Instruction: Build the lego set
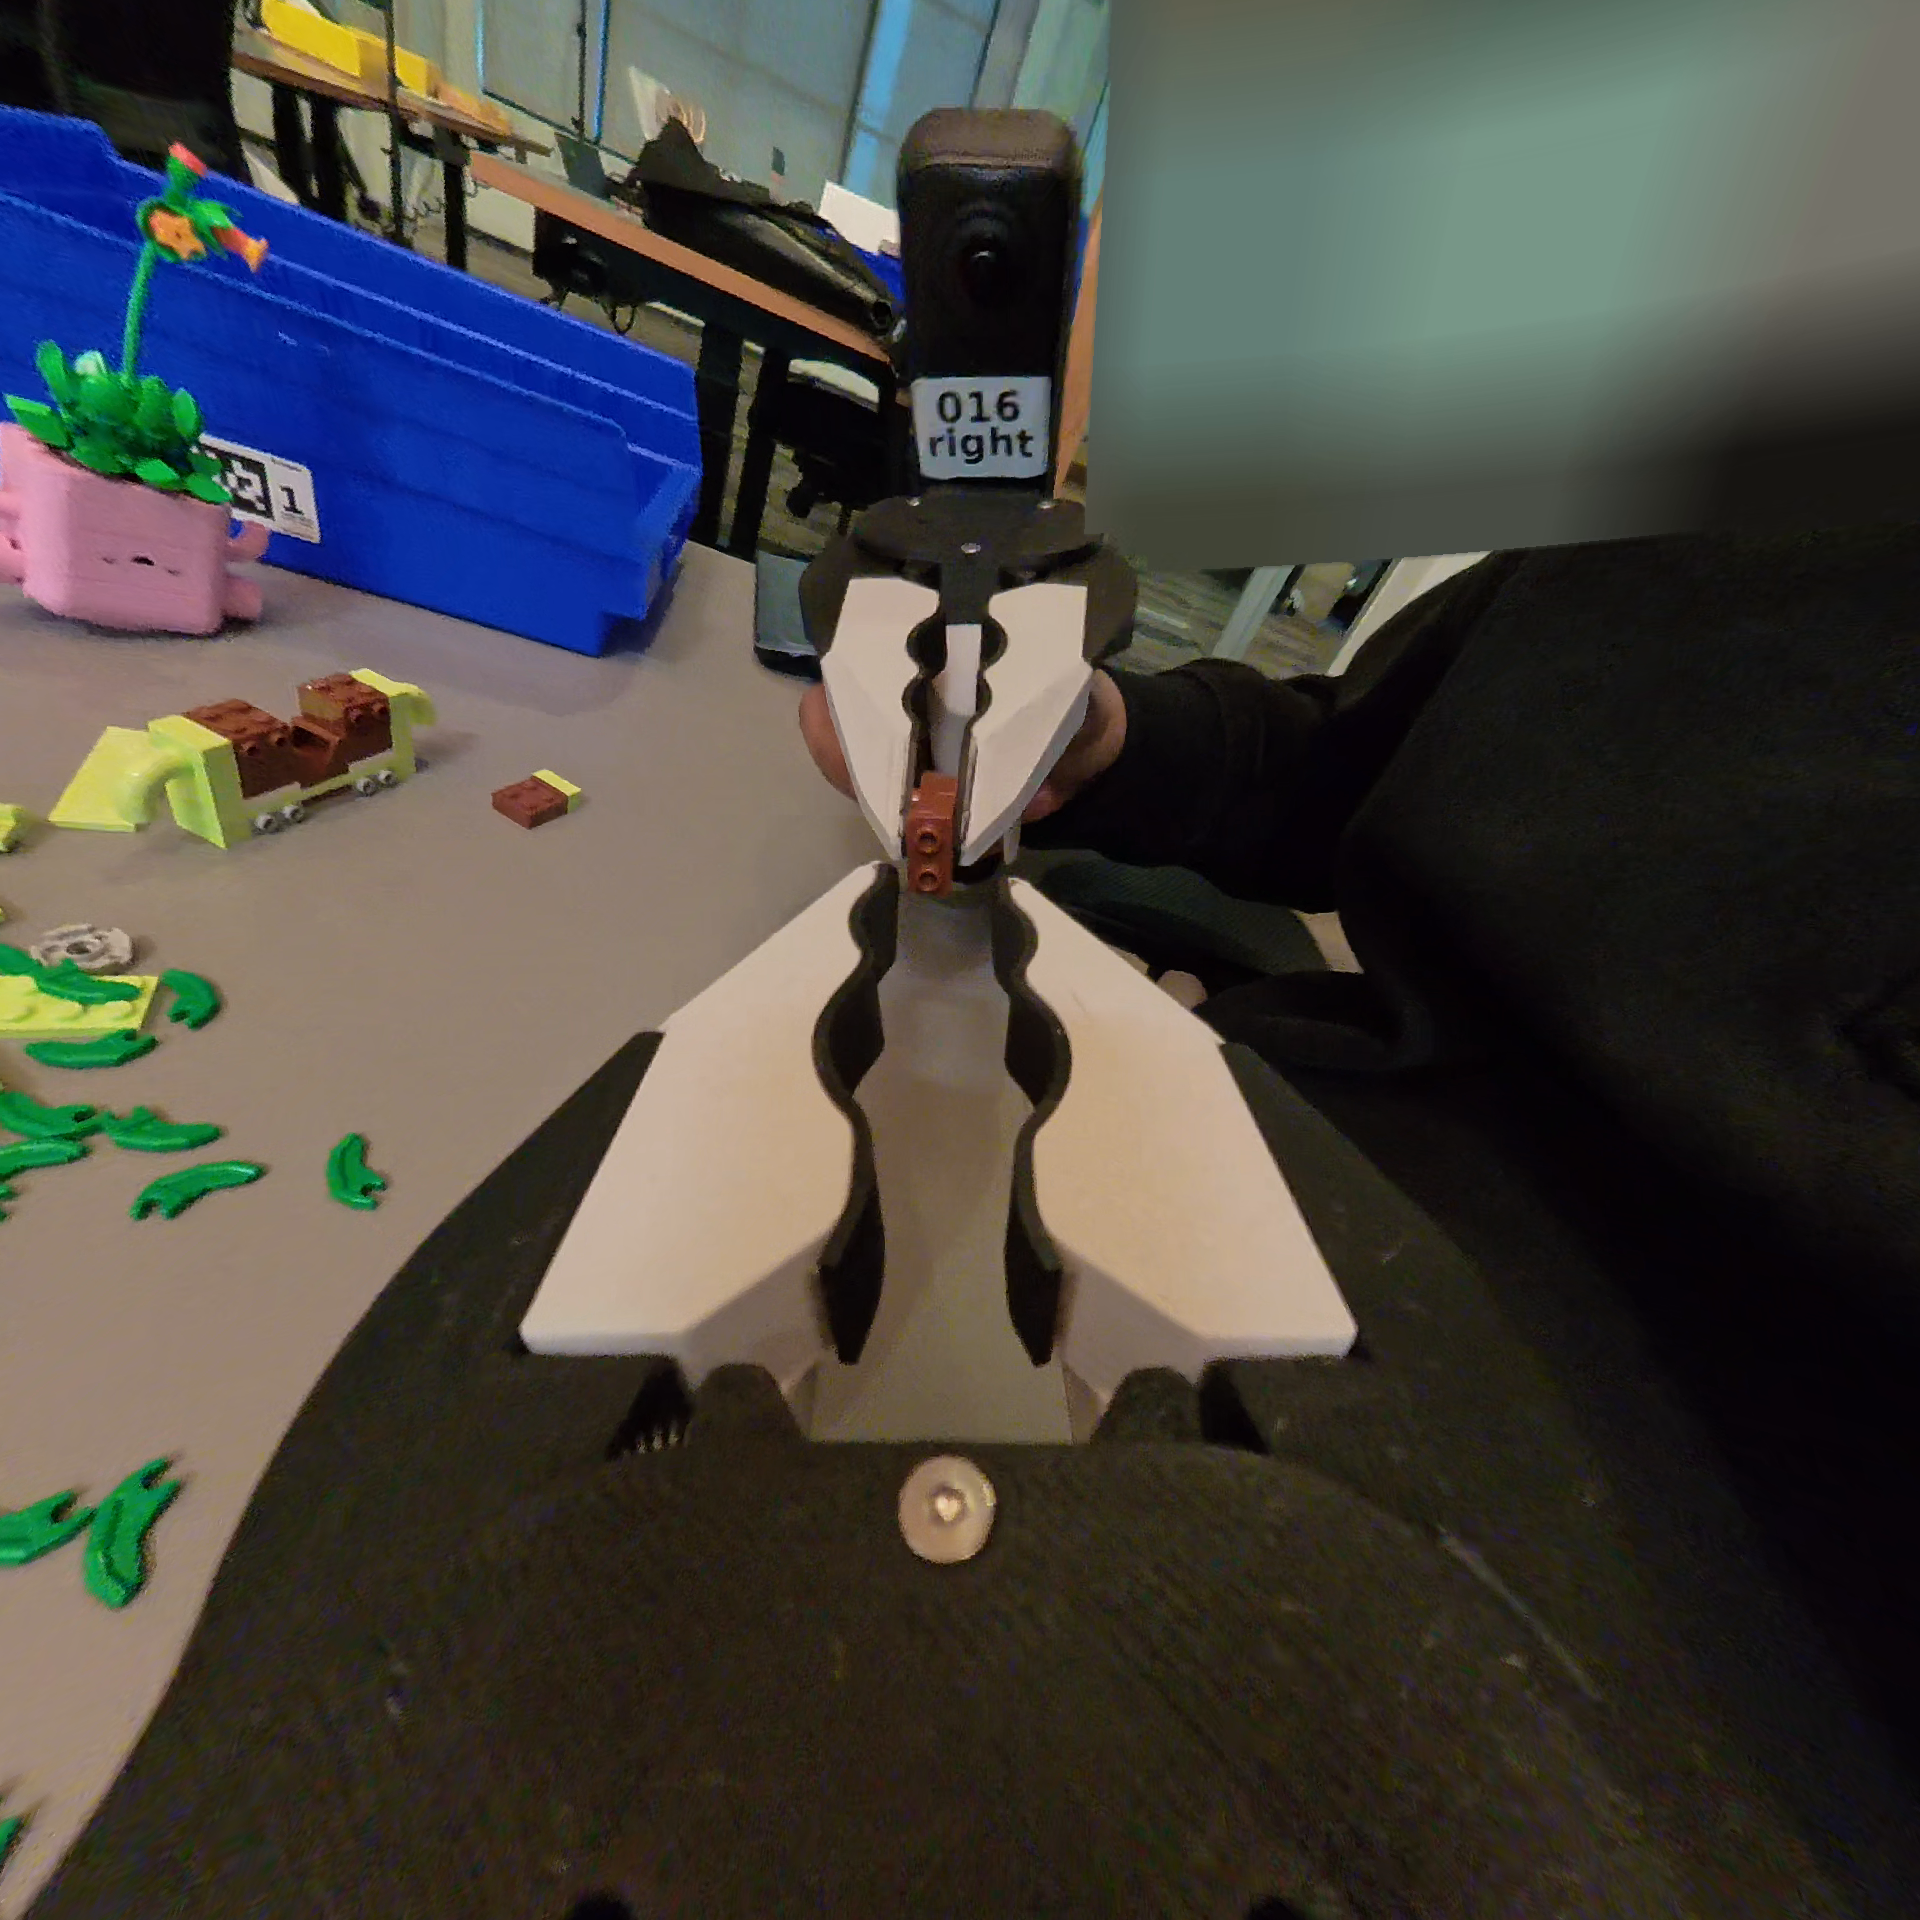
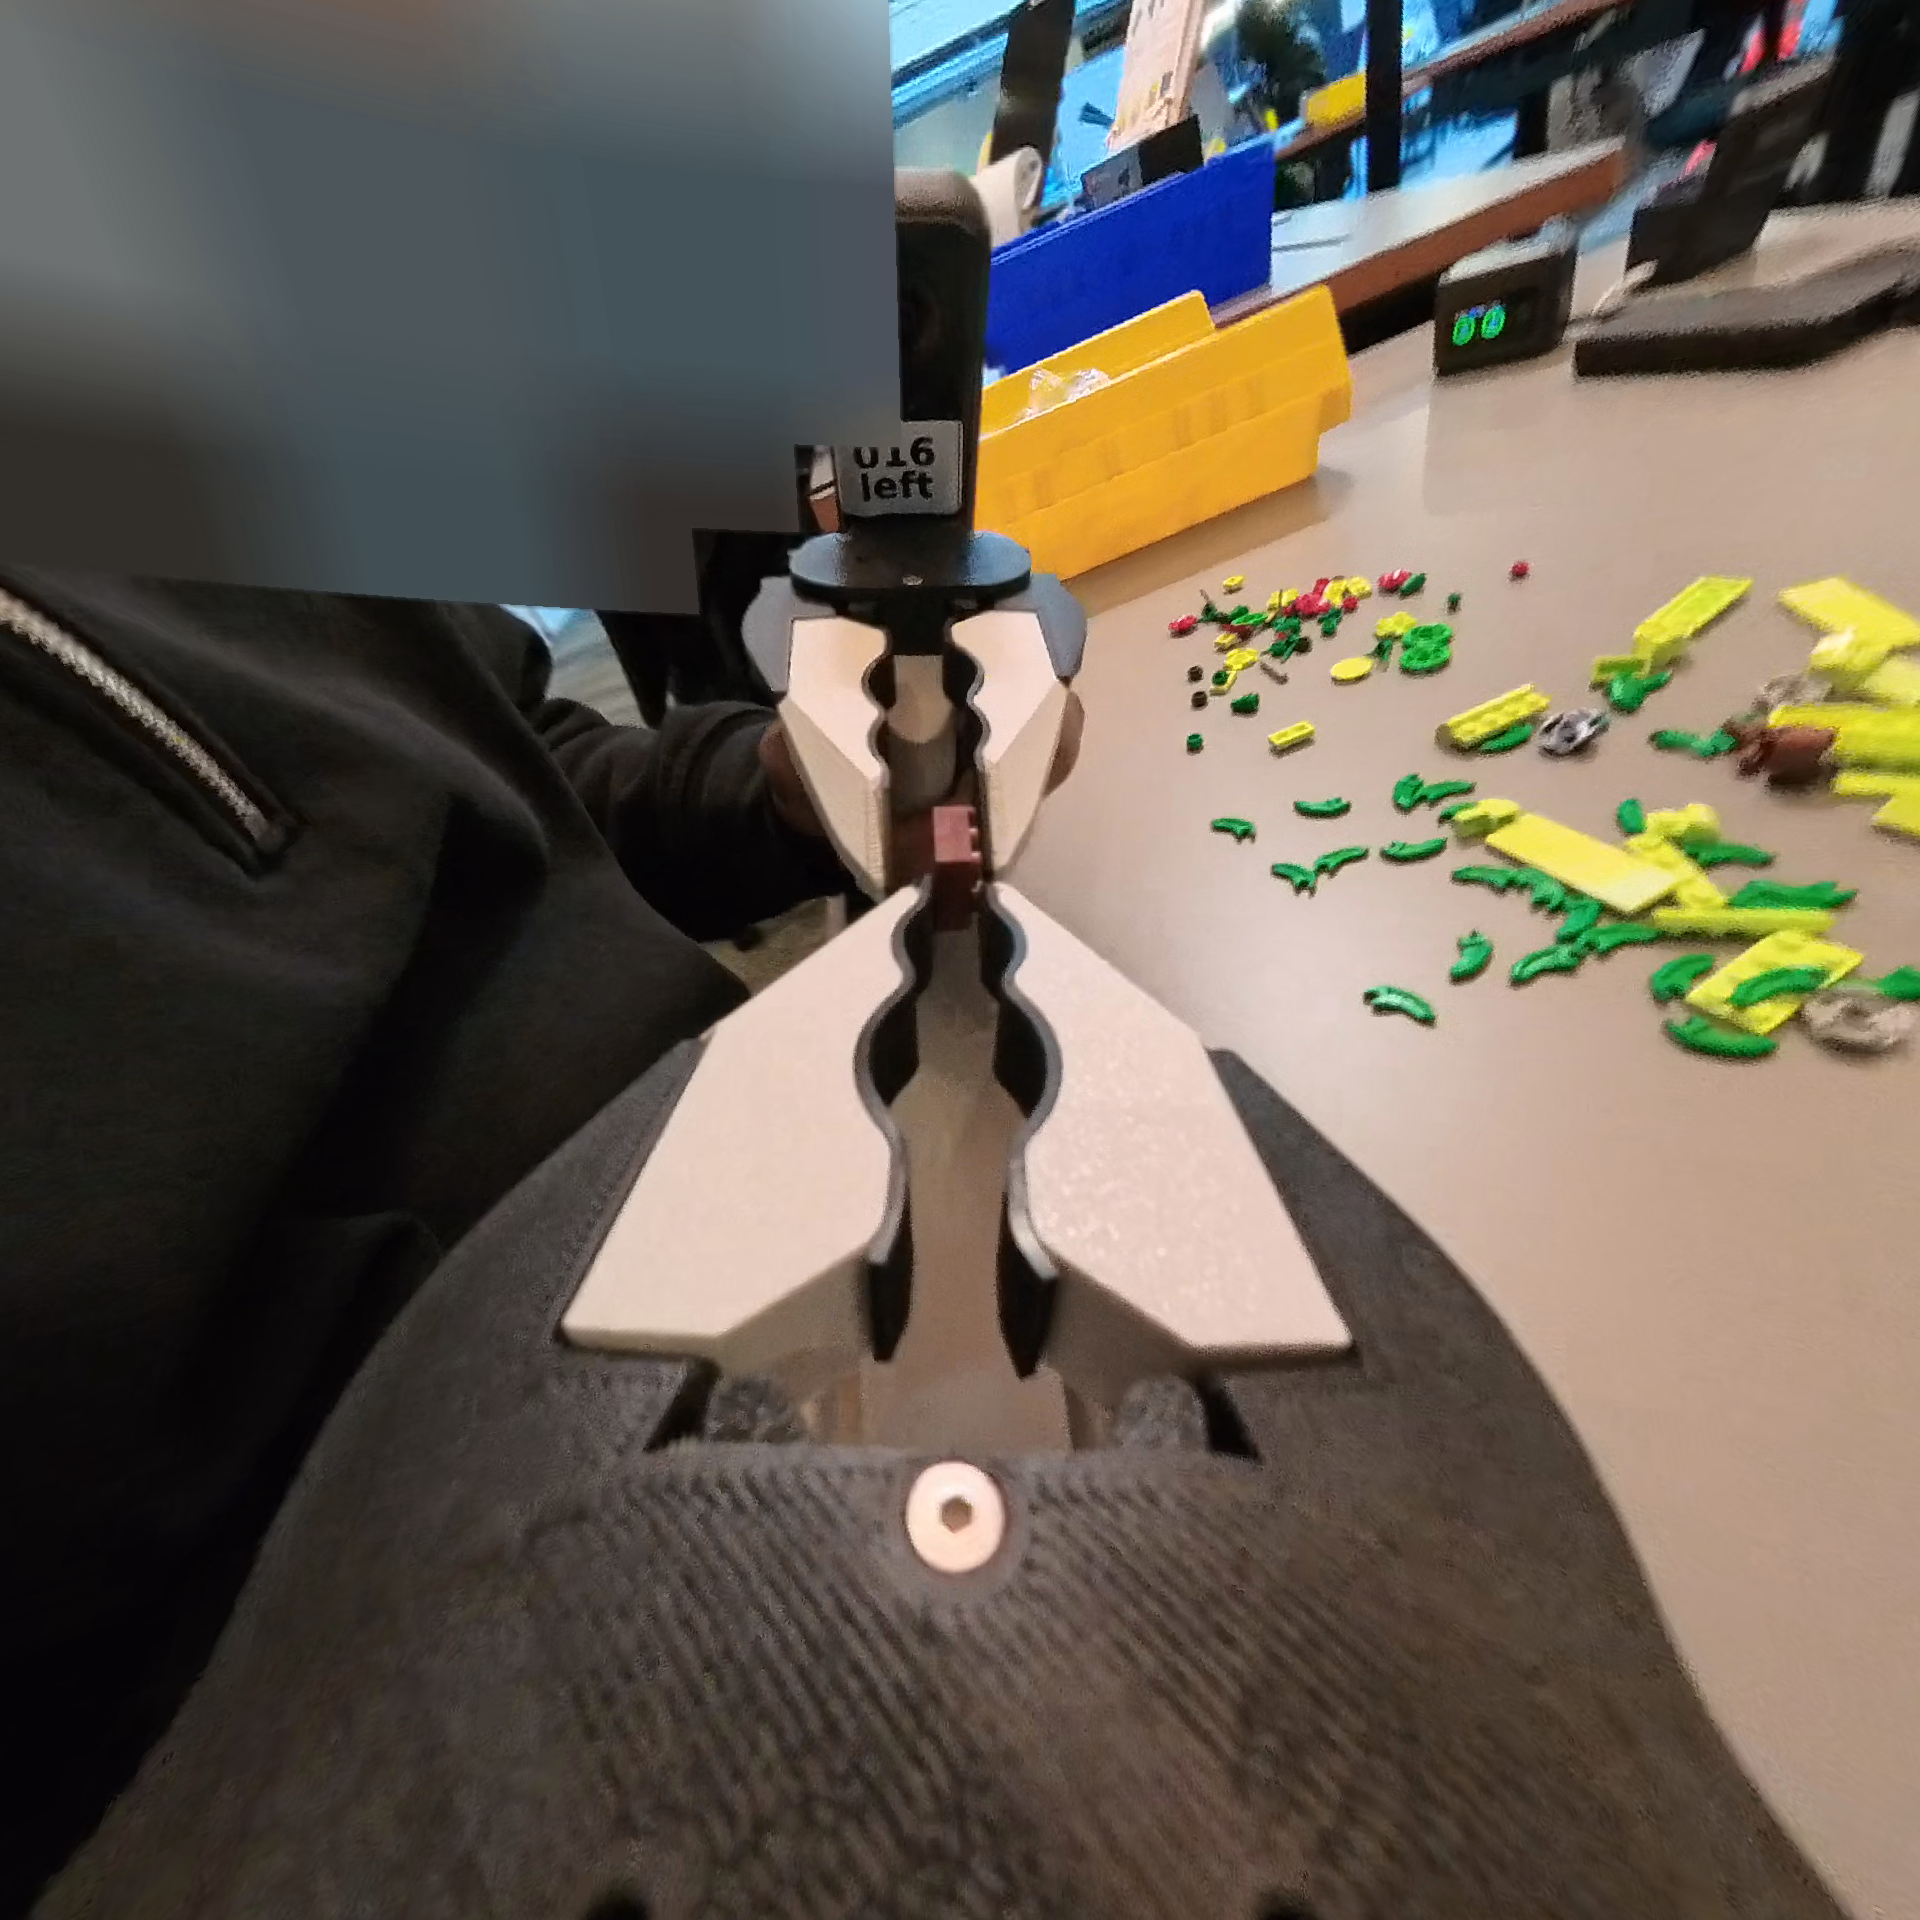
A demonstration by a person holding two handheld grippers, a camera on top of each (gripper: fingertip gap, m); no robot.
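Item: small brown brick [image 1: 930, 847], held in the air between the two grippers, which face each other tip to tip in front of a person in a dark top.

Right gripper [image 1: 932, 831]: jaws closed on the brown brick, gripped at its sides, studs turned toward the left wrist view.

Left gripper [image 2: 956, 847]: jaws nearly together around the same brick; whether they clamp it or only touch it cannot be told. The piece is judged to be mid-handover or being re-gripped.

Progress: early to middle, by judgement. Left of the brick, as the left wrist view has it, a partial assembly [image 1: 281, 753] of lime and brown bricks lies on the grey table [image 1: 582, 977]. Between assembly and brick, a loose brown-and-lime piece [image 1: 535, 798]. Farther left, a pink pot with green plant [image 1: 109, 509], seemingly complete, before a blue bin [image 1: 436, 436].

Remaining: many green leaf pieces [image 2: 1558, 894] and lime plates [image 2: 1584, 857], unsorted, on the table to the other side of the brick; a yellow bin [image 2: 1164, 426] behind.
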